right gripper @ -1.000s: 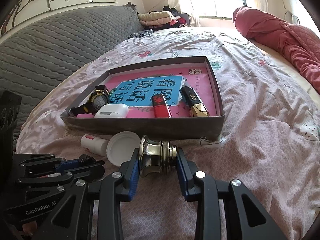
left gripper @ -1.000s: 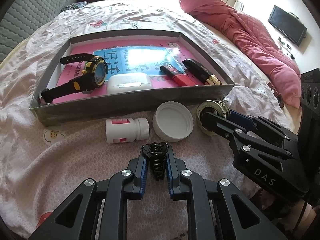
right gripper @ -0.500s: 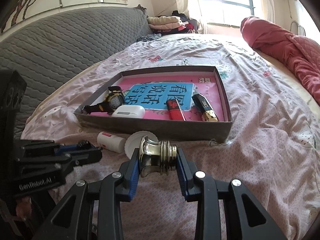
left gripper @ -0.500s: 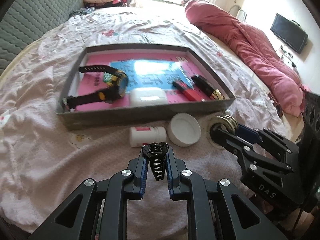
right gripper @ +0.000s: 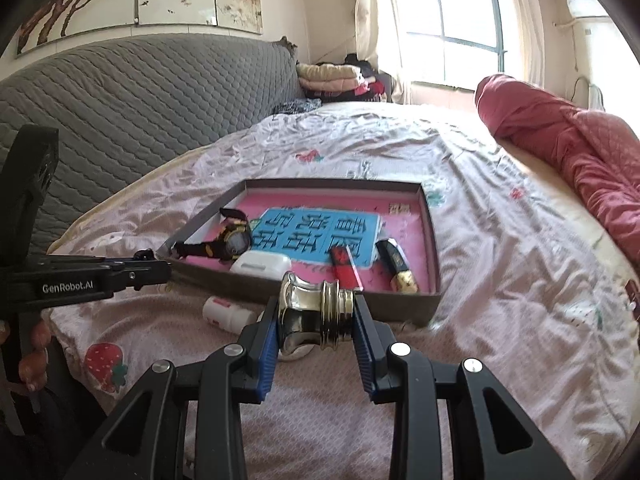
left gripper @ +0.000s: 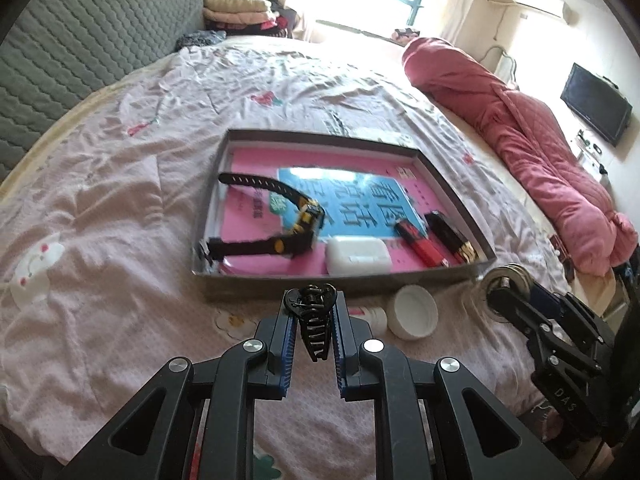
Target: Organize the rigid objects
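Note:
My left gripper (left gripper: 314, 322) is shut on a black hair claw clip (left gripper: 313, 320), held above the bed just in front of the grey tray (left gripper: 320, 280). My right gripper (right gripper: 316, 316) is shut on a shiny metal knob (right gripper: 316, 314), held above the bed in front of the tray (right gripper: 304, 286). The tray holds a black and yellow watch (left gripper: 288, 216), a white earbud case (left gripper: 358, 255), a red lighter (left gripper: 420, 242) and a black and gold lighter (left gripper: 452, 238). A white pill bottle (right gripper: 226, 314) and a white lid (left gripper: 412, 312) lie on the sheet before the tray.
The bed sheet (left gripper: 120, 208) is pink and wrinkled. A rolled red quilt (left gripper: 520, 140) lies along the right side. A grey padded headboard (right gripper: 140, 100) stands on the left. Folded clothes (right gripper: 332, 74) are stacked by the window.
Both grippers have risen and pulled back from the bed with their objects still held. The tray, bottle and lid look smaller and farther off.

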